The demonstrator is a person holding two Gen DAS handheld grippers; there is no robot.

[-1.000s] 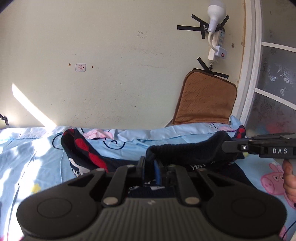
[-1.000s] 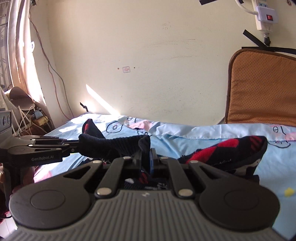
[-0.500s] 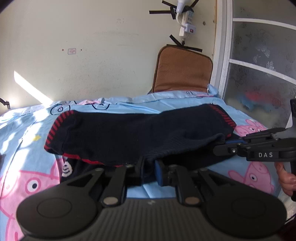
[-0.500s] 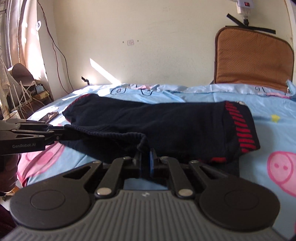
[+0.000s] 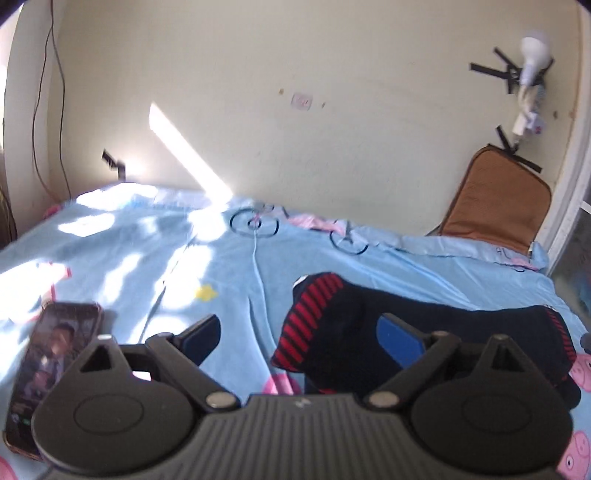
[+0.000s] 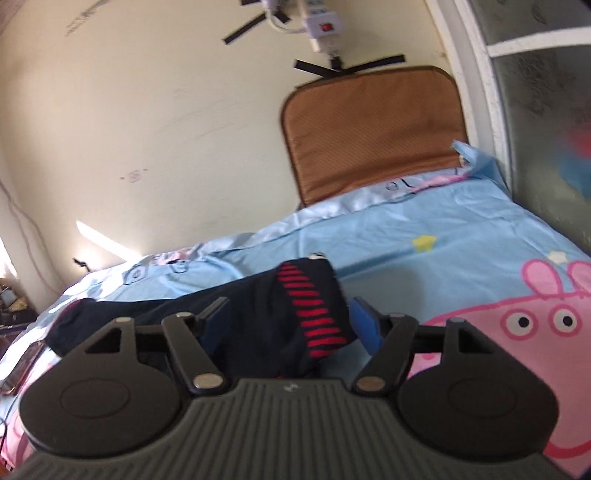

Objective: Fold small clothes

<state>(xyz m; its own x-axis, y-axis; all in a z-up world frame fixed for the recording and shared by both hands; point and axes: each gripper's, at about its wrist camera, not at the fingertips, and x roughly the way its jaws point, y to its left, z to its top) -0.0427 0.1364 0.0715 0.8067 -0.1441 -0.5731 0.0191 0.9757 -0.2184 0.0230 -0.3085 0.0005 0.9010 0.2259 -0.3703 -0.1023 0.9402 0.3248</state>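
A dark navy knitted garment with red striped cuffs (image 5: 436,332) lies folded on the light blue bed sheet (image 5: 184,258). My left gripper (image 5: 301,338) is open and empty, its fingers spread over the garment's left red cuff. In the right wrist view the same garment (image 6: 258,306) lies across the sheet (image 6: 424,221). My right gripper (image 6: 291,319) is open and empty, its blue-padded fingers spread on either side of the right red cuff.
A phone (image 5: 48,362) lies on the sheet at the left. A brown cushion (image 6: 373,133) leans on the wall at the bed's head. A frosted glass partition (image 6: 546,110) borders the bed's right side. A power strip (image 6: 317,26) is taped to the wall.
Both grippers have let go of the garment's edge and opened. The garment now lies folded on the sheet. Both grippers have pulled back and turned outward.
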